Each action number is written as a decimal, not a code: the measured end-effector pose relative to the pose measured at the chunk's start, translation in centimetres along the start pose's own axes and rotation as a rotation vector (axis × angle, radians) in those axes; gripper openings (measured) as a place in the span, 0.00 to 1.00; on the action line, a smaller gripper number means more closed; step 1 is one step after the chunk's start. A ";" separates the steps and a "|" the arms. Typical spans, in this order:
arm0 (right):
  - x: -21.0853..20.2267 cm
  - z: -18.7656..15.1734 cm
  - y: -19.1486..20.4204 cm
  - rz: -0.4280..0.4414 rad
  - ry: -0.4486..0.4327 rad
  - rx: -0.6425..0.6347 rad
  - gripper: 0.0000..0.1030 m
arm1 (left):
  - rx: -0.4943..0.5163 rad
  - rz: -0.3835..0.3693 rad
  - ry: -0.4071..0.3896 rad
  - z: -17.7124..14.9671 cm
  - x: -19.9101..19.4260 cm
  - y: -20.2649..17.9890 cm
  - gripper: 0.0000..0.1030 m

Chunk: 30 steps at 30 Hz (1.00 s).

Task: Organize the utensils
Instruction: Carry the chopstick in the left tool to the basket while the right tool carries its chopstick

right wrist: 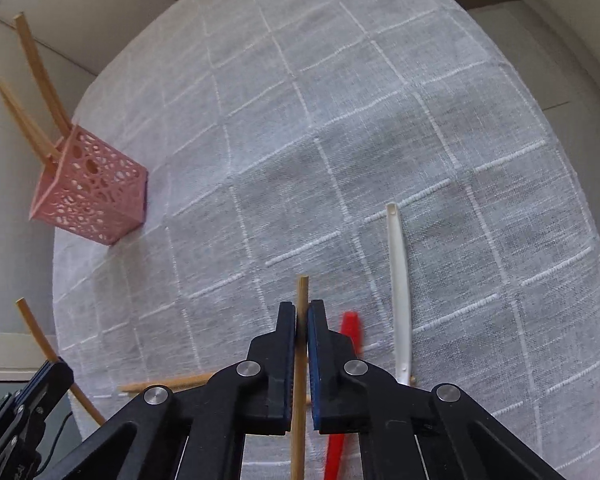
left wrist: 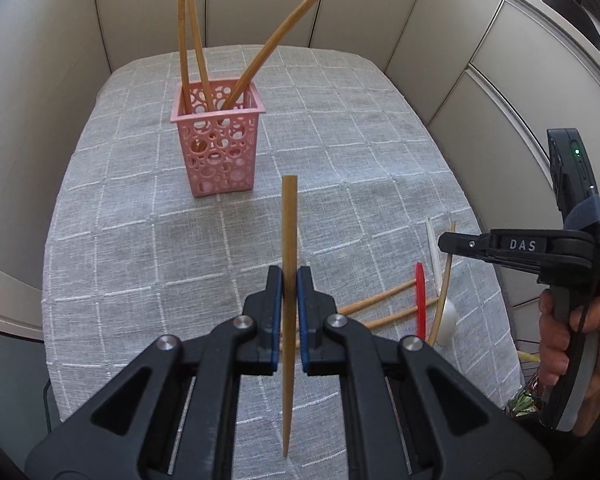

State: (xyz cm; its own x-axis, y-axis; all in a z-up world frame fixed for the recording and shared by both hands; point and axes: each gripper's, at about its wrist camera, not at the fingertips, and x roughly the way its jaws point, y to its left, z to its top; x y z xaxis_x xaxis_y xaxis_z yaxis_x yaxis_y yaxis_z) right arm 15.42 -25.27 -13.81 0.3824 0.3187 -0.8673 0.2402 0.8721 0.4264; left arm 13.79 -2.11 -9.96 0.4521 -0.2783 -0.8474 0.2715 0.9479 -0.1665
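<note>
A pink perforated holder [left wrist: 218,140] stands on the grey checked tablecloth [left wrist: 360,152] with three wooden chopsticks [left wrist: 188,44] in it; it also shows in the right wrist view [right wrist: 92,192]. My left gripper [left wrist: 289,280] is shut on a wooden chopstick [left wrist: 289,220], held upright above the cloth in front of the holder. My right gripper [right wrist: 302,312] is shut on another wooden chopstick [right wrist: 302,292], low over the cloth at the near right. Beside it lie a red utensil [right wrist: 350,328], a white spoon [right wrist: 398,272] and more chopsticks [left wrist: 374,300].
Beige panel walls [left wrist: 260,0] surround the table at the back and sides. The left gripper [right wrist: 28,400] shows at the lower left of the right wrist view. The right gripper and the hand holding it [left wrist: 556,344] show at the right of the left wrist view.
</note>
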 end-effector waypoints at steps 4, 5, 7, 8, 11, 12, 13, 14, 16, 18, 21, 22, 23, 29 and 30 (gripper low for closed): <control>-2.8 -0.9 1.9 0.042 -0.069 -0.068 0.04 | -0.003 0.014 -0.063 0.4 -1.8 0.1 0.08; -3.6 -1.1 2.4 0.049 -0.091 -0.088 0.04 | -0.003 0.019 -0.080 0.5 -2.4 0.2 0.08; -5.0 -1.6 3.8 0.059 -0.139 -0.127 0.04 | -0.005 0.031 -0.119 0.8 -3.5 0.4 0.08; -5.9 -1.7 4.3 0.066 -0.165 -0.144 0.04 | -0.009 0.034 -0.137 0.9 -4.0 0.6 0.08; -8.5 -1.9 5.9 0.084 -0.248 -0.187 0.04 | -0.036 0.037 -0.198 1.5 -5.8 1.2 0.08; -9.4 -1.9 6.4 0.091 -0.272 -0.200 0.04 | -0.044 0.035 -0.219 1.7 -6.5 1.5 0.08; -10.2 -1.9 6.9 0.098 -0.296 -0.212 0.04 | -0.052 0.034 -0.240 1.9 -7.1 1.7 0.08; -11.0 -1.9 7.4 0.104 -0.320 -0.221 0.04 | -0.062 0.036 -0.265 2.0 -7.8 1.9 0.08; -12.5 -1.8 8.1 0.116 -0.363 -0.237 0.04 | -0.071 0.051 -0.309 2.4 -9.1 2.3 0.08; -13.6 -1.5 8.6 0.127 -0.397 -0.248 0.04 | -0.077 0.065 -0.348 2.8 -10.1 2.5 0.08; -14.7 -1.1 9.4 0.137 -0.433 -0.264 0.04 | -0.075 0.093 -0.399 3.5 -11.2 2.7 0.08; -15.0 -0.9 9.6 0.138 -0.443 -0.268 0.04 | -0.073 0.099 -0.409 3.7 -11.4 2.6 0.08; -15.3 -0.7 9.8 0.139 -0.450 -0.270 0.04 | -0.073 0.103 -0.418 4.0 -11.5 2.7 0.08; -16.7 0.8 10.9 0.161 -0.483 -0.285 0.04 | -0.076 0.120 -0.447 6.1 -11.7 3.0 0.08; -16.9 1.1 11.1 0.163 -0.490 -0.288 0.04 | -0.076 0.124 -0.455 6.5 -11.8 3.0 0.08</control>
State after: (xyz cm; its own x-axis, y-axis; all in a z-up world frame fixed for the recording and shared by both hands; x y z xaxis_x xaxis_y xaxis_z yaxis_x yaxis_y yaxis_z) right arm 12.60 -21.37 5.83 0.7782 0.3083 -0.5471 -0.0824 0.9138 0.3977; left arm 14.81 3.05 2.85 0.8078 -0.1857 -0.5595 0.1368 0.9822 -0.1284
